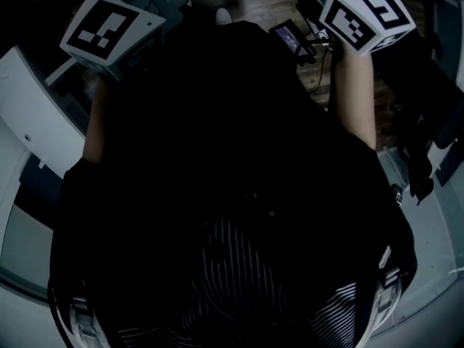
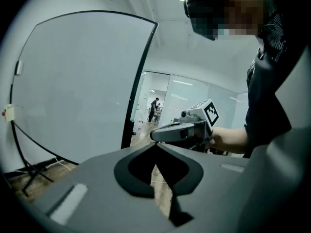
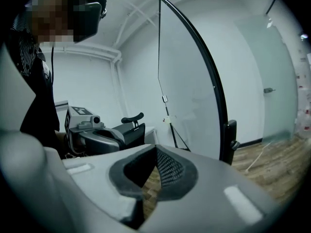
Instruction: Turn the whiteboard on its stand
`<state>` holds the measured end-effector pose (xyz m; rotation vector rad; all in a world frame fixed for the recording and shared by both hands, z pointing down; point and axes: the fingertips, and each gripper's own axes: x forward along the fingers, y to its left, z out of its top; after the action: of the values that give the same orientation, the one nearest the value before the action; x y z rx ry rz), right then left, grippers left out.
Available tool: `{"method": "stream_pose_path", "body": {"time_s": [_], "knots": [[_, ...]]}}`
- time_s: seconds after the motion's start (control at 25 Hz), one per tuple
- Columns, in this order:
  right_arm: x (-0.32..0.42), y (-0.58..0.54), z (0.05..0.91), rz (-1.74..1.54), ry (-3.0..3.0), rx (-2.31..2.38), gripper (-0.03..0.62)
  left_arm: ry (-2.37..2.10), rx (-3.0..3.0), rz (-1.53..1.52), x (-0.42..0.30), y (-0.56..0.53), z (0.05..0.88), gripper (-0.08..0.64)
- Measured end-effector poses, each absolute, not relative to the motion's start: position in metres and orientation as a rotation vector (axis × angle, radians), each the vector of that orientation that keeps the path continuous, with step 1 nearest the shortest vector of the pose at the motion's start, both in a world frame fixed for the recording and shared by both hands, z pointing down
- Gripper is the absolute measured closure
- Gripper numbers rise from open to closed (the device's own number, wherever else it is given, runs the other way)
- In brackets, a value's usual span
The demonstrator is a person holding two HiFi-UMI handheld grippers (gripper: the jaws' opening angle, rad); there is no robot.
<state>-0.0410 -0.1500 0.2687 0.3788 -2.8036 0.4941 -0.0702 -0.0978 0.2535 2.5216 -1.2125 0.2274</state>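
Note:
The whiteboard [image 2: 73, 81] is a large pale panel in a thin black frame and fills the left of the left gripper view. The right gripper view shows the whiteboard [image 3: 189, 91] nearly edge-on, with a black clamp [image 3: 229, 139] on its frame. Neither gripper touches it. My left gripper [image 2: 156, 146] is shut with nothing in it, and so is my right gripper [image 3: 155, 149]. The two grippers face each other: the right one's marker cube [image 2: 210, 113] and the left one's marker cube [image 3: 77, 113] each show in the other's view. In the head view both cubes [image 1: 110, 27] [image 1: 366, 14] are held up high.
Thin black stand legs [image 2: 29, 171] reach the wooden floor [image 3: 277, 164] under the board. A black chair [image 3: 127, 125] stands behind the left gripper. Glass partitions and a distant person [image 2: 153, 108] lie beyond. My dark torso fills the head view.

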Motion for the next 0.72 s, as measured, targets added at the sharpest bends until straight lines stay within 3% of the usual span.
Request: {"method": "stream_pose_path", "body": {"time_s": [0.72], "knots": [[-0.009, -0.156, 0.282, 0.447, -2.784, 0.589, 0.578, -1.247, 2.466, 0.177, -0.079, -0.088, 0.275, 0.56]]}}
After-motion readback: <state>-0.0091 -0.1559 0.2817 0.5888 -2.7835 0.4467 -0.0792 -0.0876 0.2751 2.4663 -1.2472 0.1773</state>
